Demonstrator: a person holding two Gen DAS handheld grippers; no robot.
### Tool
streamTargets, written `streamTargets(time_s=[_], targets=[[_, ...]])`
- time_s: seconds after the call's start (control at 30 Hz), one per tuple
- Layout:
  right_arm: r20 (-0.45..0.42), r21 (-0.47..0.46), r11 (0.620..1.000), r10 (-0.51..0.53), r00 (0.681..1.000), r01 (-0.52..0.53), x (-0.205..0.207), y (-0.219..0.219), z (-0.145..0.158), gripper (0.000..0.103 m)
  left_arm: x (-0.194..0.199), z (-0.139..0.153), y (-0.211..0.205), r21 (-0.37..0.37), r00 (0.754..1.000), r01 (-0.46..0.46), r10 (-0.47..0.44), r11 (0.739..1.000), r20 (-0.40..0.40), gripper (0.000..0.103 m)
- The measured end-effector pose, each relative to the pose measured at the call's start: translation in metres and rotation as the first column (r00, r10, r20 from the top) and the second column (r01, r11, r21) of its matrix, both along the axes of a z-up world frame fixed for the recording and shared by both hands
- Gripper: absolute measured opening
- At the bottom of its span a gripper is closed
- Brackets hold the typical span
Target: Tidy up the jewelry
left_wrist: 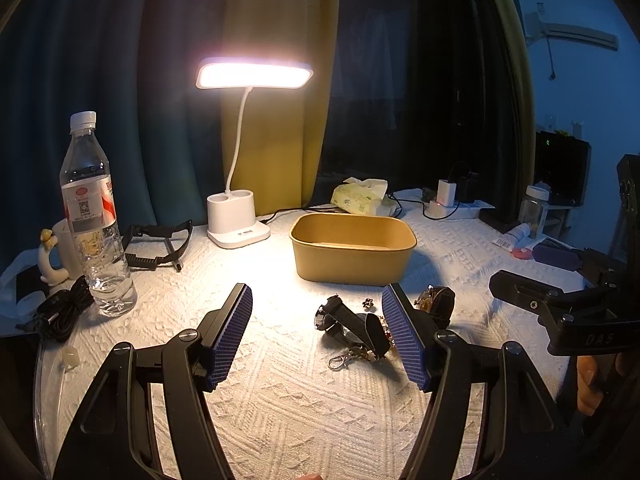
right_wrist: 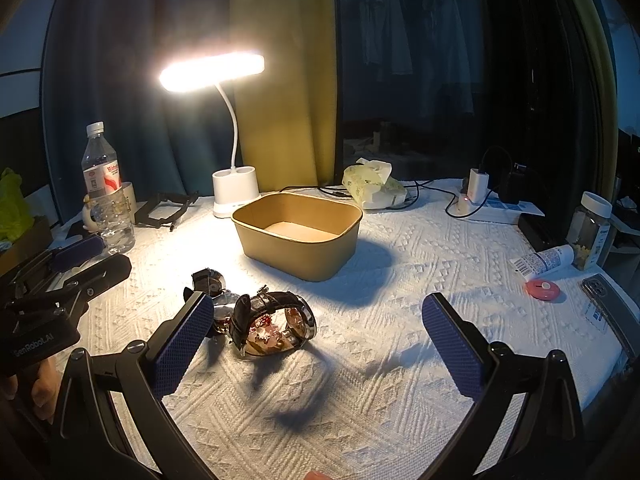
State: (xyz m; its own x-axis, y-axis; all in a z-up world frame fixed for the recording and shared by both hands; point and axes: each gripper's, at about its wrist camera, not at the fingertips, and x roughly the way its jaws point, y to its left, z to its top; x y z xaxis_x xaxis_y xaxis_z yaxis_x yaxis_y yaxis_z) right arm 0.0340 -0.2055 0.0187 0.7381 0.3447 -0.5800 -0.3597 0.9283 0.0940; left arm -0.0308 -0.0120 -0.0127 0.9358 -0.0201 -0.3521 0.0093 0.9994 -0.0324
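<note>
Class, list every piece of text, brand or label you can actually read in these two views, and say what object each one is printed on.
"DAS": on the right gripper's black body, left wrist view.
"GenRobot.AI": on the left gripper's black body, right wrist view.
Water bottle label: red logo and QR code, wording too blurred.
Tube: barcode, print too small.
Tissue pack, jar: print unreadable.

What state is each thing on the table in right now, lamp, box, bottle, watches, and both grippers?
Lamp: switched on.
Box: open, empty.
Bottle: upright, capped, nearly empty.
Watches: heaped on the cloth, outside the box.
Tissue pack: open, tissue sticking out.
Tube: lying on its side.
Jar: upright, lid on.
Left gripper: open, holding nothing.
Right gripper: open, holding nothing.
</note>
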Motion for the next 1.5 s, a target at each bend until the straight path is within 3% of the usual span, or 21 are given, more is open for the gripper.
streamTargets(time_s=[0.9,1.2,1.37,1.5], targets=[[0.002,0.006,1.000,0.006,1.000,-0.006,0.001,0.001,0.005,0.103,0.002,-0.002,0.006,-0.010,1.000,-0.012,0.012,1.000,-0.012,0.071],[-0.091,0.029,0.999,0.043,0.995,-0.041,0.022,0.007,-0.011,0.103,0.010,-0.005,0.010,-0.033,0.998,-0.027,0.025,0.999,-0.061,0.071],[-0.181,0.081,0.992,0.114,0.977,-0.100,0.039,0.014,-0.027,0.103,0.020,-0.009,0.014,-0.056,0.992,-0.037,0.030,0.998,-0.119,0.071],[-0.247,0.054,0.988,0.153,0.957,-0.144,0.050,0.025,-0.040,0.102,0.024,-0.011,0.017,-0.082,0.990,-0.017,0.006,0.997,-0.138,0.071]])
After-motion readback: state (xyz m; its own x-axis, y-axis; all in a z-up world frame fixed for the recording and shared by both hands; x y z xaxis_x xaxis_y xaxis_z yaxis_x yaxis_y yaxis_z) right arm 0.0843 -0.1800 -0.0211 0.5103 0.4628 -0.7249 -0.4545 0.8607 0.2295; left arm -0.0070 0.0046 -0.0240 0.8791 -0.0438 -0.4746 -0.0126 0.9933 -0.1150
